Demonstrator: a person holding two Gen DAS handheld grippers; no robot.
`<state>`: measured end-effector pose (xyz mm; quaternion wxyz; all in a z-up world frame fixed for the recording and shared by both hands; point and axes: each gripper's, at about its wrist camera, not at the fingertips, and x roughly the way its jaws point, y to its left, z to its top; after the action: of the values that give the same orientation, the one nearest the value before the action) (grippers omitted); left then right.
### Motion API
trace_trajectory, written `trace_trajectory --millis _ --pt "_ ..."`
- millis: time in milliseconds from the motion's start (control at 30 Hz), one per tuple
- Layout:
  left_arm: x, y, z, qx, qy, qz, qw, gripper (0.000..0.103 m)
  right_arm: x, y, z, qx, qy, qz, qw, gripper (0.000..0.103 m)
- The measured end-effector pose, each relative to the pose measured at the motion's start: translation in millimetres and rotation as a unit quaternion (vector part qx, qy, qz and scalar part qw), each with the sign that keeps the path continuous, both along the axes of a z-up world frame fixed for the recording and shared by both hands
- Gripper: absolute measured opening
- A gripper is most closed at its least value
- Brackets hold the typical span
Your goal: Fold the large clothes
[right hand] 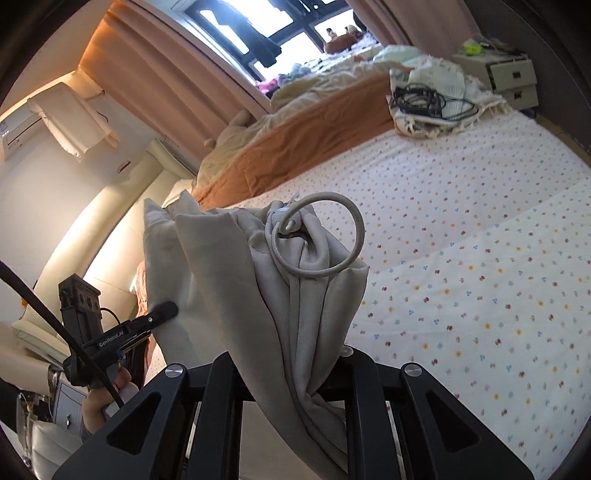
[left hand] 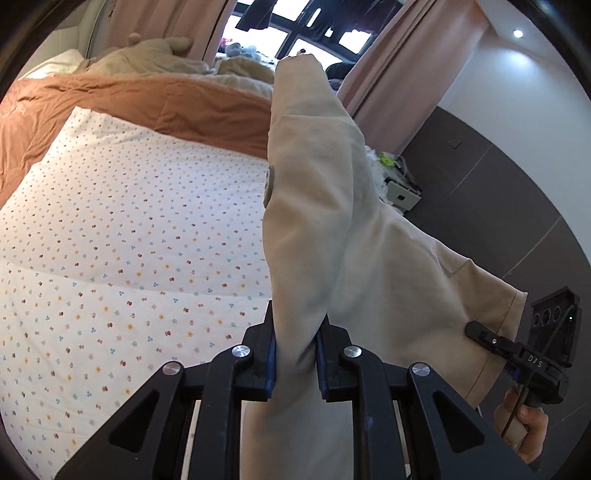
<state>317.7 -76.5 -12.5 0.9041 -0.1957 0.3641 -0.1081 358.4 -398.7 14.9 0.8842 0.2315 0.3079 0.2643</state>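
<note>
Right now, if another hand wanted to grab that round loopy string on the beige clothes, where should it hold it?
Probably at the top arc of the cord loop, coming from above. There it stands clear of the beige garment, while its lower part lies against bunched fabric.

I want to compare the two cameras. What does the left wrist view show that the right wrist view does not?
Only the left wrist view: a round button on the beige garment and a ceiling light.
Only the right wrist view: a looped drawstring, tangled cables on a blanket, and a drawer unit.
Both: the floral bedsheet, the orange quilt, and the garment clamped in each tool.
</note>
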Motion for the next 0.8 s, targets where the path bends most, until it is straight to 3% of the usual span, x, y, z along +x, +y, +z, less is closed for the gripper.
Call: trace_trajectory --millis 400,633,800 --pt "-64.0 -19.4 59.4 -0.055 -0.066 -0.097 0.9916 0.017 -156.5 -14.8 65.5 -0.029 -0.055 -0.096 0.993 0.009" --pt "-90.2 -50.6 95.8 -0.045 -0.089 -0.134 0.9859 0.017 -213.2 -32.2 92.6 -0.032 -0.084 -0.111 0.99 0.009" --pt "-89.6 -76.4 107.0 -0.048 -0.091 -0.144 0.9842 0.017 -220.9 -59.3 91.0 -0.03 -0.089 -0.112 0.989 0.009"
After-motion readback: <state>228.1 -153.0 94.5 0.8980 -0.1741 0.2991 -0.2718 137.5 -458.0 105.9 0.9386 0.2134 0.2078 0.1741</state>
